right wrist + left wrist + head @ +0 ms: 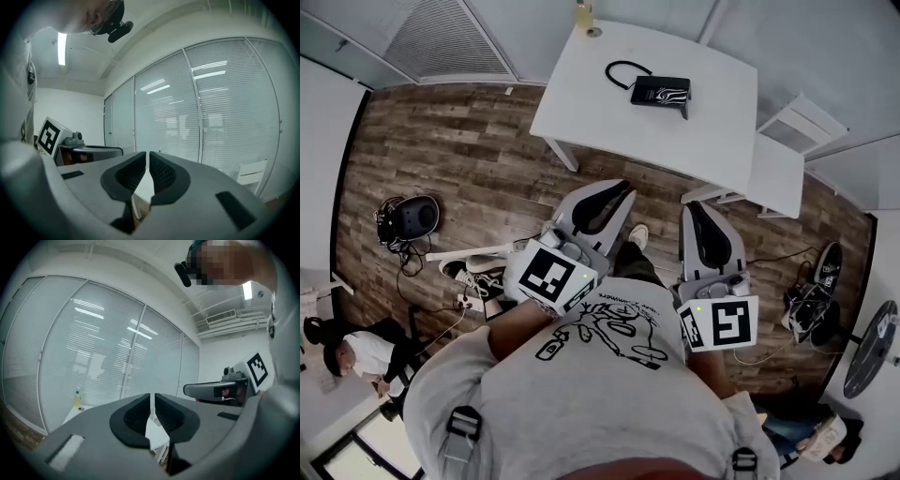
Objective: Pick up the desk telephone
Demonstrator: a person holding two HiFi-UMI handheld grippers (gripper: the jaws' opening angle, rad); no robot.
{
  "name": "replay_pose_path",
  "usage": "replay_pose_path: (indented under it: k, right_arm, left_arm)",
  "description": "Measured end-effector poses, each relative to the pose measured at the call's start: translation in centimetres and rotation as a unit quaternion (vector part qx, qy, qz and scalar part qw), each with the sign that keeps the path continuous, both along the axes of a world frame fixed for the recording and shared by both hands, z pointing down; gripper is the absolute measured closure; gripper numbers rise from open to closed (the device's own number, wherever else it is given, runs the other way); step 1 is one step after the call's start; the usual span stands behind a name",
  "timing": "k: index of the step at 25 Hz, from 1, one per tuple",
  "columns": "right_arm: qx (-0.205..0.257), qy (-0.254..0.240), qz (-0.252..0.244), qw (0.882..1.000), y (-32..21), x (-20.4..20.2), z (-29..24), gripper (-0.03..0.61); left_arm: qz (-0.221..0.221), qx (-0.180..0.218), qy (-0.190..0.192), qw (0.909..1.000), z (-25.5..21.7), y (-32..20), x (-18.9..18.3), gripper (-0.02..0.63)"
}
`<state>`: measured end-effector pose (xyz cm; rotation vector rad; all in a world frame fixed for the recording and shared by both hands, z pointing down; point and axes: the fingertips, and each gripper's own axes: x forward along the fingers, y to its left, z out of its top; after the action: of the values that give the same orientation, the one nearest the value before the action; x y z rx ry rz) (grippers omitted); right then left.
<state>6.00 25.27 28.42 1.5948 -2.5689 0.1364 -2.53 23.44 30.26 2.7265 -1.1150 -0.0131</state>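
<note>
One black desk telephone (661, 91) on one white table (581, 108), upper centre. Two grippers mid-frame, left gripper (617, 192) and right gripper (698, 212): jaws together, empty, well below the telephone.

Desk telephone (661, 92): black, with a pale wavy pattern on top and a black cord loop.
Desk (581, 103): plain white, ahead of both tongs.
Left tongs (617, 192): grey shells, black textured pads.
Right tongs (696, 211): the same grey and black.
Left cube (548, 275): white faces with black square patterns, behind the left tongs.
Right cube (727, 323): white with black squares, behind the right tongs.
Floor (469, 159): brown wood-grain planks, light and dark mixed, below the tongs.
Shirt (581, 394): light grey with a black line drawing.
Bottle (583, 14): yellowish, far beyond the left tongs.
Blinds (103, 348): pale grey-white, fine horizontal slats.
</note>
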Motion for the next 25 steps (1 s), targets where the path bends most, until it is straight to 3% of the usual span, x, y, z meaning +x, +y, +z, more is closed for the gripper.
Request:
replay_pose_path:
  k: [14, 25]
  right_arm:
    - [0.002, -0.007, -0.006, 1.0, -11.4, 10.7, 0.1, 0.557]
    - [-0.015, -0.012, -0.027, 0.999, -17.0, 12.3, 1.3, 0.557]
  left_arm:
    - [-0.009, 0.002, -0.009, 0.9999, -0.2, -11.5, 10.5, 0.584]
    - [-0.026, -0.015, -0.015, 0.9994, 1.1, -16.9, 12.1, 0.584]
